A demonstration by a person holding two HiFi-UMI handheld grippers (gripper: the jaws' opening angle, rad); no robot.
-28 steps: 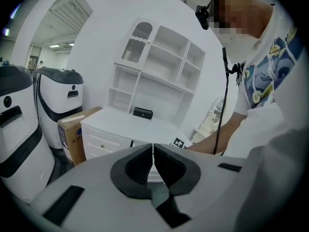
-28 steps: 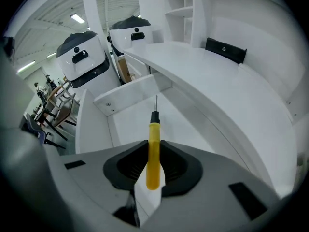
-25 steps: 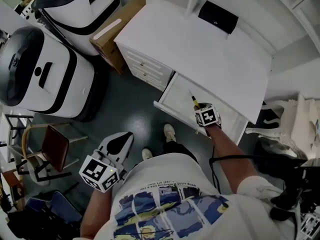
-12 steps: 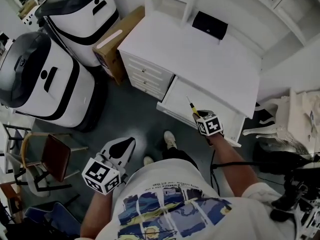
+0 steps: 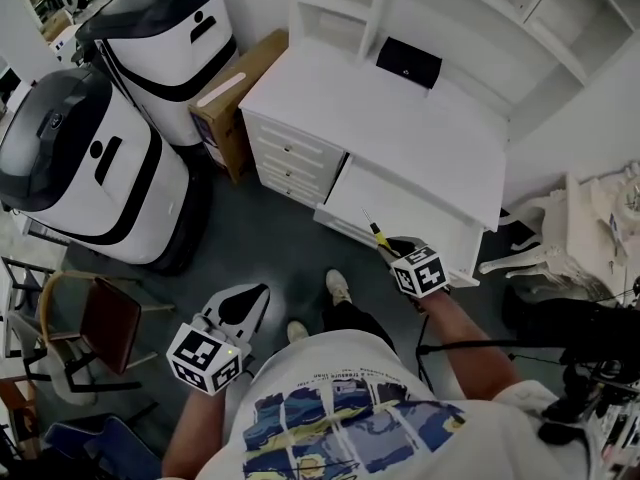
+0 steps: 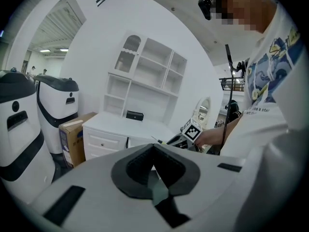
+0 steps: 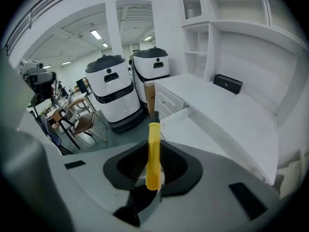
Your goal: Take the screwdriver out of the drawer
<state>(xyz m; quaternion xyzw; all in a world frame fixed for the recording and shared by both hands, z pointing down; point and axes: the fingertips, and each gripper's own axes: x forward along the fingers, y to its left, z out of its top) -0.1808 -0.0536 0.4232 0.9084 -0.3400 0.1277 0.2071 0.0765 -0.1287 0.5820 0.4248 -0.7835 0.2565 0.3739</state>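
Since the screwdriver (image 5: pixel 376 234) is a slim tool of metal shaft and yellow plastic handle, it should be light and stiff. The handle, thick but smooth, is the right place to pinch it, though it may swivel in a loose hold. In the head view the right gripper (image 5: pixel 391 249) carries it in the air above the front edge of the open drawer (image 5: pixel 345 192), under the white desk (image 5: pixel 380 108), with the shaft pointing away from the person. A second ago the tool hung lower, over the drawer's floor; it has come up and back toward the front rail, clear of the inside. The left gripper (image 5: pixel 243 304) has drifted a little but stays low beside the person's hip, well apart from the desk. In the left gripper view its jaws are pressed together on nothing, and the right gripper (image 6: pixel 179 139) shows beyond them with the tool's tip (image 6: pixel 155 140) sticking out. In the right gripper view the pads (image 7: pixel 136 164) pinch the yellow handle (image 7: pixel 153 154), which stands up between them, with the drawer (image 7: pixel 203 137) below and ahead.
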